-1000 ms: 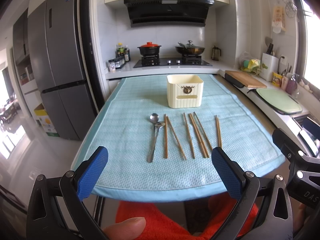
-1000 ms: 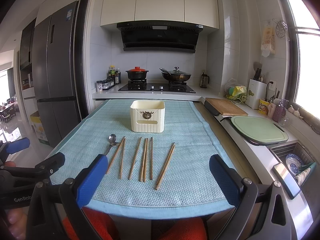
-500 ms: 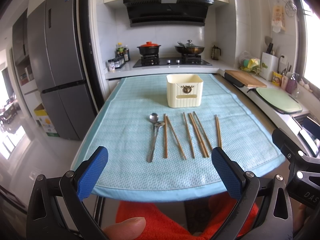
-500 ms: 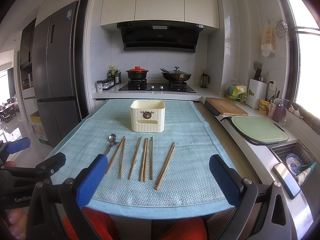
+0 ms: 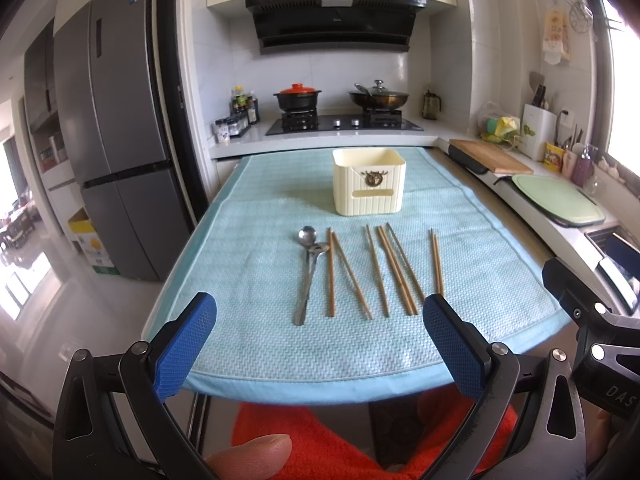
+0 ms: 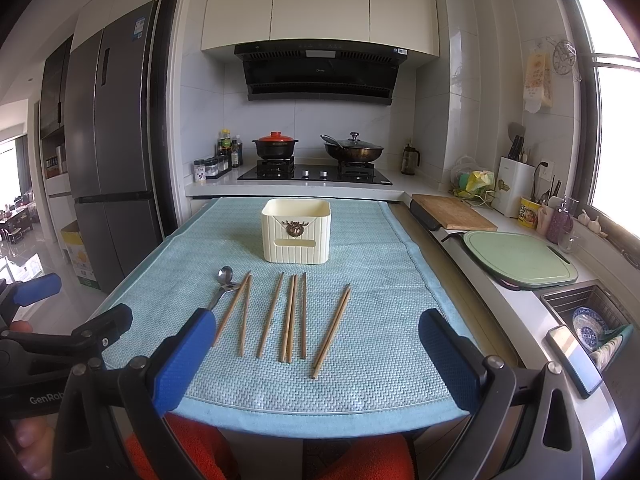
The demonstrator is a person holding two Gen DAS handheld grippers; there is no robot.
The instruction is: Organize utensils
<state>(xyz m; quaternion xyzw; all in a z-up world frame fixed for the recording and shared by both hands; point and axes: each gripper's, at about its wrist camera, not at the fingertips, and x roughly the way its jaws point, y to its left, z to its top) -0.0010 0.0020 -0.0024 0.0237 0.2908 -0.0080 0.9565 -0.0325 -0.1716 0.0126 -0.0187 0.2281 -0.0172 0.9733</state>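
Observation:
Two metal spoons (image 5: 308,256) and several wooden chopsticks (image 5: 394,268) lie side by side on a light blue cloth (image 5: 248,240). A cream utensil holder (image 5: 369,187) stands upright behind them. In the right wrist view the holder (image 6: 296,236), the chopsticks (image 6: 292,316) and a spoon (image 6: 224,278) show too. My left gripper (image 5: 320,344) is open and empty at the cloth's near edge. My right gripper (image 6: 316,356) is open and empty, level with it on the right.
A stove with a red-lidded pot (image 5: 298,96) and a wok (image 5: 378,98) is at the back. A wooden board (image 5: 490,156) and a green board (image 5: 558,204) lie on the right counter beside a sink (image 6: 588,320). A grey fridge (image 5: 116,140) stands left.

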